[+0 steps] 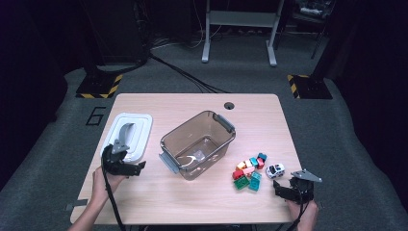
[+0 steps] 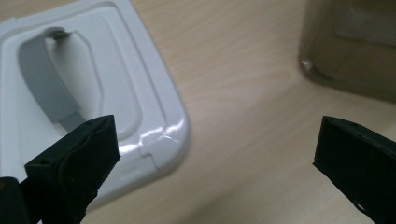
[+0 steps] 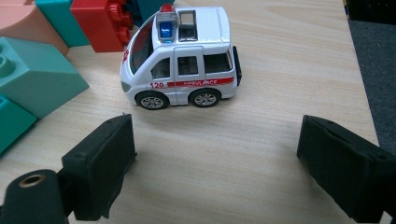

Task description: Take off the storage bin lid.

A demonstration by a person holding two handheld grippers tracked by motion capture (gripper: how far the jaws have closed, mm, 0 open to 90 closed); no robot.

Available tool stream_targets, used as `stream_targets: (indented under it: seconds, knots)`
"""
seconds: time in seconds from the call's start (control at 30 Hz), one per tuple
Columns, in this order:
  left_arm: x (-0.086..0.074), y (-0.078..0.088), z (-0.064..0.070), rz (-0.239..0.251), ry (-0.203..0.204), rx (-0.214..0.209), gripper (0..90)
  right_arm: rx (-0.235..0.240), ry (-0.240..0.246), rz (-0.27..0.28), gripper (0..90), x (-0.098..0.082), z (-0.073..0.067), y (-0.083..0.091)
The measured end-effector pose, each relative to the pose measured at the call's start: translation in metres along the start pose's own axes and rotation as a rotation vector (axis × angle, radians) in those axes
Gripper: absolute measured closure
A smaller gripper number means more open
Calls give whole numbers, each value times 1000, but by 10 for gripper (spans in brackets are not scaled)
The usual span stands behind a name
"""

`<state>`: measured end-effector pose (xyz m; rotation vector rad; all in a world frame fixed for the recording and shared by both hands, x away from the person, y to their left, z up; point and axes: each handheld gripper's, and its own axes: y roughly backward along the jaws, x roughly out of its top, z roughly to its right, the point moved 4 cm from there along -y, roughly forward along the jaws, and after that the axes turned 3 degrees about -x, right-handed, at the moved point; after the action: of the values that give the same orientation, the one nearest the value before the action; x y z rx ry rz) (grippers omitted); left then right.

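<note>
A clear grey-brown plastic bin (image 1: 185, 125) stands in the middle of the wooden table. Its white lid (image 1: 126, 134) with a grey handle lies flat to the left. My left gripper (image 1: 137, 167) hovers at the lid's near corner, open, with bare table between its jaws. In the left gripper view (image 2: 215, 158) the lid (image 2: 84, 93) is at left and the bin (image 2: 355, 46) at upper right. A white toy ambulance (image 1: 275, 170) sits beside several coloured blocks (image 1: 248, 172). My right gripper (image 1: 281, 187) stands open just short of the ambulance (image 3: 182, 56), not touching it.
A teal block (image 3: 32, 74) and a red block (image 3: 100, 23) lie left of the ambulance. The table's right edge (image 3: 359, 93) runs close by. A cable hole (image 1: 229, 105) sits at the table's far side. A metal desk frame (image 1: 240, 29) stands on the floor beyond.
</note>
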<state>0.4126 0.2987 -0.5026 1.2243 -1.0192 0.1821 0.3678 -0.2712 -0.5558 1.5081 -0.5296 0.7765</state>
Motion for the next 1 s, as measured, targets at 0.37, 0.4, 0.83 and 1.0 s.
stream_targets:
  seconds: [0.37, 0.4, 0.83, 1.0]
  knots:
    - [-35, -12, 55, -7, -64, -69, 0, 12, 14, -6, 85, 0, -1, 0]
    - [-37, -13, 57, -2, -62, -75, 0, 13, 15, -6, 82, 0, -1, 0]
    - [-50, -27, 65, -4, -59, -78, 1, 11, 20, -34, 37, 2, -3, -2]
    - [-49, -28, 63, -22, -42, -110, 1, 20, 27, -65, 2, 4, -5, -4]
